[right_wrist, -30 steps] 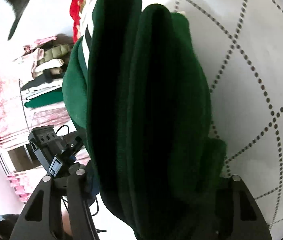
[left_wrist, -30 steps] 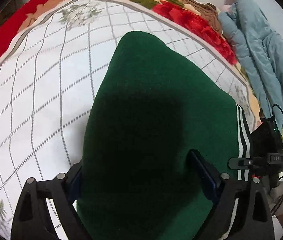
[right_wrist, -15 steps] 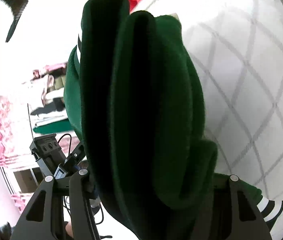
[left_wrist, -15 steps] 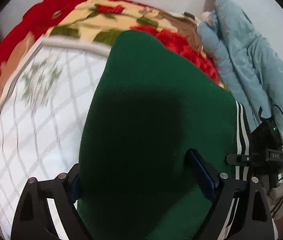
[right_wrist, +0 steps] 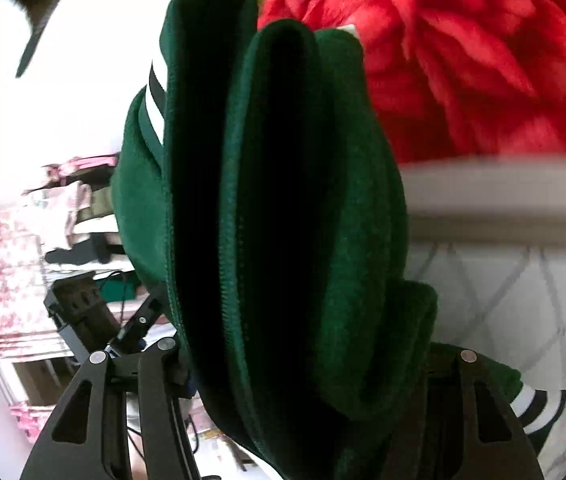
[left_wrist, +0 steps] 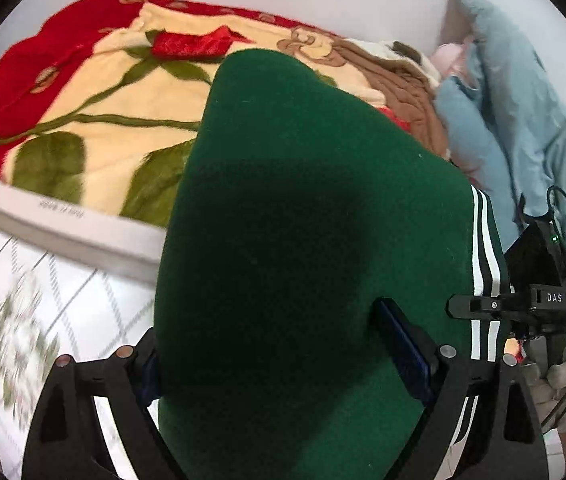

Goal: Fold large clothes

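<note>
Both my hands have carried the bundle across the bed since the earlier frames: the white checked sheet (left_wrist: 55,304) that filled the ground then now shows only low in the left wrist view, and the red and cream rose blanket (left_wrist: 95,108) lies under and ahead of me. My left hand-held gripper (left_wrist: 279,364) is clamped on the folded green garment (left_wrist: 307,248), with its fingers spread wide around the broad flat face of the stack. My right hand-held gripper (right_wrist: 315,392) is clamped on the same green garment (right_wrist: 275,208) from its open side, where I count about three thick layers standing on edge between the fingers. So the garment lies straight ahead of both grippers, off the bed, its long axis running away from me along my fingers and across the gap between my two hands; neither hand is nearer, since each already has it. I judge the coming move to be a set-down. It turns on which way the stack leans relative to the surface below, so the left hand's flat face should go down first. Counted: one green garment with white and black striped trim, two grippers, one checked sheet, one rose blanket, and one pale blue quilted piece (left_wrist: 523,120) heaped at the far right against the wall. I cannot tell where the pile is meant to end.
</note>
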`<state>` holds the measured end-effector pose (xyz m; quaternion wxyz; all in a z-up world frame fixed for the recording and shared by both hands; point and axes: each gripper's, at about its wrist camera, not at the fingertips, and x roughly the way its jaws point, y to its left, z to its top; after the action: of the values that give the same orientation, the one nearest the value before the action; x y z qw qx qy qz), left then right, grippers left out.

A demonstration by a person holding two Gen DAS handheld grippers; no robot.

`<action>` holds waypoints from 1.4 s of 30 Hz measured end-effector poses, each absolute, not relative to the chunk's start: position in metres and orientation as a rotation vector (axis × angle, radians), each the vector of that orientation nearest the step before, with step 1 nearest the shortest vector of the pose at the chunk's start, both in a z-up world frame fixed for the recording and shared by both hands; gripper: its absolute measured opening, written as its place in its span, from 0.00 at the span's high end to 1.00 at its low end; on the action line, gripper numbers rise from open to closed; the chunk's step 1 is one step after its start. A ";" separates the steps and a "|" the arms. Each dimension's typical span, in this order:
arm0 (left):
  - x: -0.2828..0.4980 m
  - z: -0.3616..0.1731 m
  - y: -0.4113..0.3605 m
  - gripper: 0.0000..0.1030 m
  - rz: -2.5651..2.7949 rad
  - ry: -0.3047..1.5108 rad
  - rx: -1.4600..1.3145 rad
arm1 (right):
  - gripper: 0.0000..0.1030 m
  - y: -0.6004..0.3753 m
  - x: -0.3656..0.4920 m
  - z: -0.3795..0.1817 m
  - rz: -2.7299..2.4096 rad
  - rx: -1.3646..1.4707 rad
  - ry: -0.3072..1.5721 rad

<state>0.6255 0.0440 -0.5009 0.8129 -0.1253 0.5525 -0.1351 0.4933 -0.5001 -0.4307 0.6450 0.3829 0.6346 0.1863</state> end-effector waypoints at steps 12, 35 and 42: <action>0.623 -0.512 0.034 0.10 -0.173 1.222 -0.082 | 0.10 -0.464 0.510 -0.434 0.103 0.522 1.489; 0.363 -0.241 0.001 0.00 0.045 0.971 0.046 | 0.00 -0.367 0.187 -0.108 -0.340 -0.013 1.079; 0.274 -0.151 -0.001 0.01 0.020 0.898 0.036 | 0.00 -0.341 0.072 0.021 -0.361 -0.024 0.982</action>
<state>0.2739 -0.0012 -0.1509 0.9007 0.0172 0.4340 0.0097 0.0722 -0.3410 0.0205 0.8662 -0.0114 0.4689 -0.1724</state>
